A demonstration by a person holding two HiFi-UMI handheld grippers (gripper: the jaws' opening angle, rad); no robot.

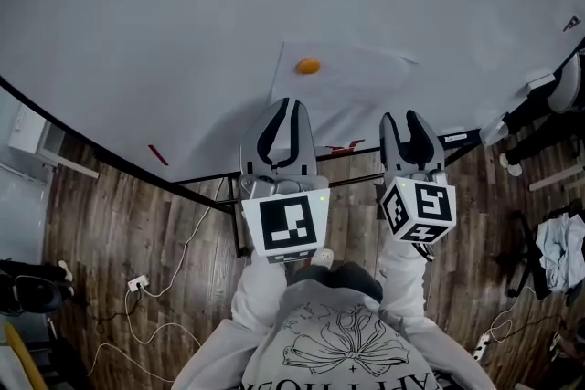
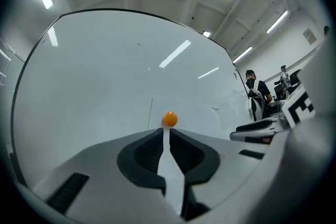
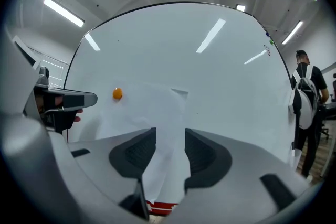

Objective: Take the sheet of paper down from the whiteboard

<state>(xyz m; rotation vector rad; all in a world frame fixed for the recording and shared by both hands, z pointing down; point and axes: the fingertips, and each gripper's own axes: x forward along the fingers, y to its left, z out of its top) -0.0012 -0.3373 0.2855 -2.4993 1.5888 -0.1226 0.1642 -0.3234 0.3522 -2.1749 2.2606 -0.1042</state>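
Note:
A white sheet of paper (image 1: 343, 96) hangs on the big whiteboard (image 1: 137, 32), held near its upper left corner by an orange round magnet (image 1: 308, 66). My left gripper (image 1: 289, 103) is shut with nothing in it; its tips point at the board just short of the magnet (image 2: 169, 119), a little below it. In the left gripper view the paper (image 2: 189, 115) lies beyond the left gripper (image 2: 165, 131). My right gripper (image 1: 410, 116) stands open, aimed at the sheet's right part. The paper (image 3: 152, 107) shows beyond the right gripper (image 3: 170, 136), not between its pads, with the magnet (image 3: 117, 93) up left.
The whiteboard's black stand (image 1: 219, 196) rises from a wooden floor with cables and a power strip (image 1: 137, 282). Red marks (image 1: 158, 154) sit low on the board. A person with a backpack (image 3: 304, 97) stands at the board's right end; office chairs (image 1: 548, 105) are on that side.

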